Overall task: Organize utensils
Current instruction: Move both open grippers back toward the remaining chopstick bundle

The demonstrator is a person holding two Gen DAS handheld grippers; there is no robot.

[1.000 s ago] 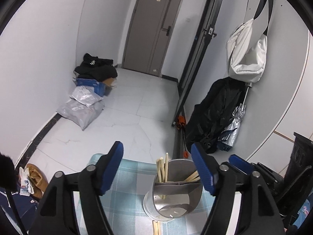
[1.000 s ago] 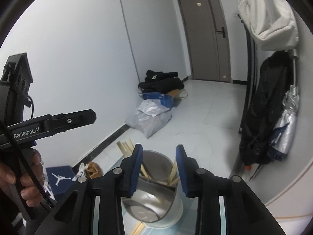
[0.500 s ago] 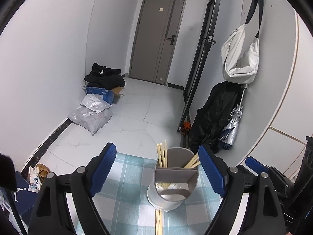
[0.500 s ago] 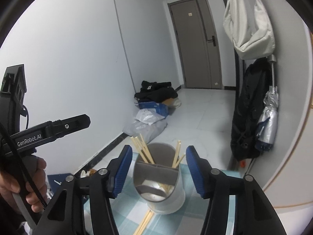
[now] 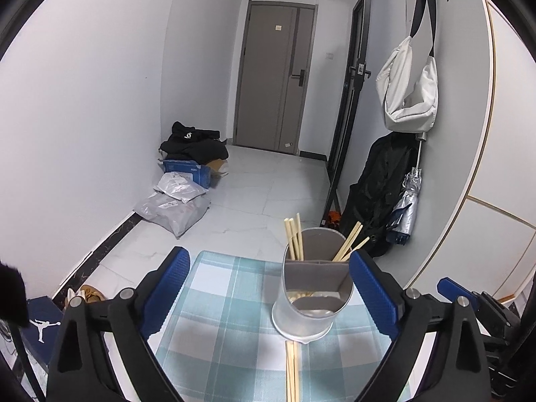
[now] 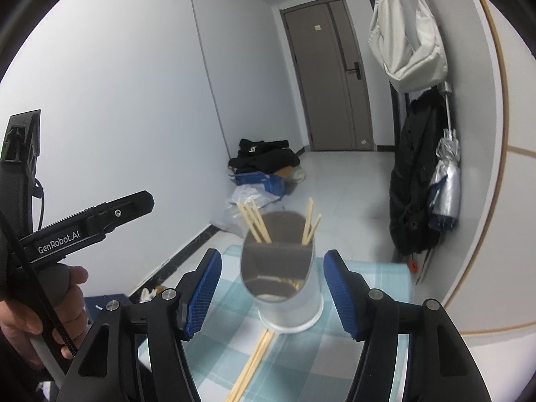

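The left gripper (image 5: 268, 296) and right gripper (image 6: 272, 296) fingers have just been spreading and stand apart, gripping nothing. The holder (image 5: 313, 288) stands upright on the counter (image 5: 221, 305), chopsticks (image 5: 292, 370) lying before it.

Utensil holder (image 5: 313, 288) upright on surface (image 5: 217, 321), ahead of left hand-held gripper (image 5: 268, 291), nearer its right finger. Chopsticks (image 5: 293, 241) stand in holder's far compartments; loose pair (image 5: 292, 368) flat on surface btwn holder and gripper. Bags (image 5: 174, 204) on floor far left.
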